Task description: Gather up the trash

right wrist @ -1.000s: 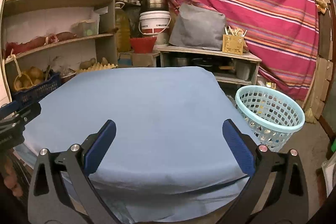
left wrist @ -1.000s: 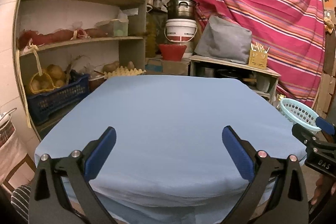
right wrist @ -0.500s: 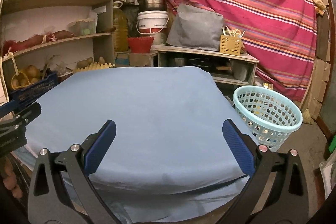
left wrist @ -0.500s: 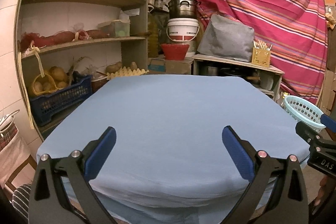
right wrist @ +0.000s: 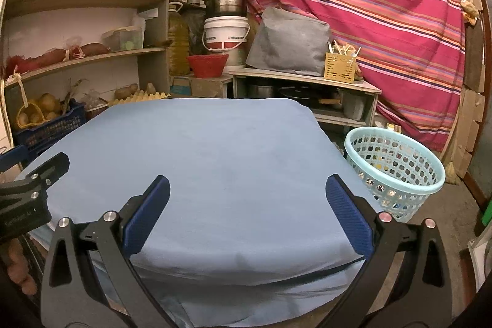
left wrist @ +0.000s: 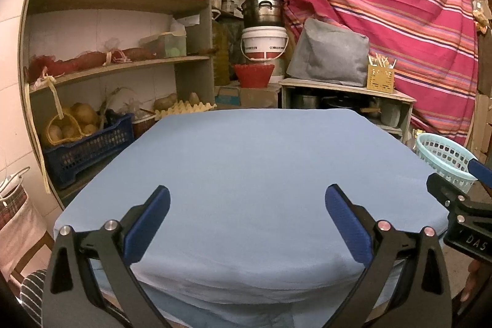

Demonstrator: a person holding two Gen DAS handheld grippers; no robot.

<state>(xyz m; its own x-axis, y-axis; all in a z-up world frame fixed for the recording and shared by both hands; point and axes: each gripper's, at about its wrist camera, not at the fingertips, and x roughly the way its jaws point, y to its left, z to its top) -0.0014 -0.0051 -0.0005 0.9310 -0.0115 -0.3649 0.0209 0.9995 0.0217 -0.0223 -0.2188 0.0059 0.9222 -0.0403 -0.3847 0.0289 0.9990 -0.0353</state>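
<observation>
Right wrist view, both hand-held grippers (right wrist: pixel 247 212) spread empty, basket (right wrist: pixel 395 171) upright, contents perhaps trash.

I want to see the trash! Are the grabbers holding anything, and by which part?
Nothing is held. The left gripper and right gripper are both open over the blue tablecloth.

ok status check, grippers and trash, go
Left hand-held gripper open, empty. Right hand-held gripper open, empty. No trash visible on blue cloth-covered table; pale turquoise perforated plastic basket on floor at right. Nothing in the way.
</observation>
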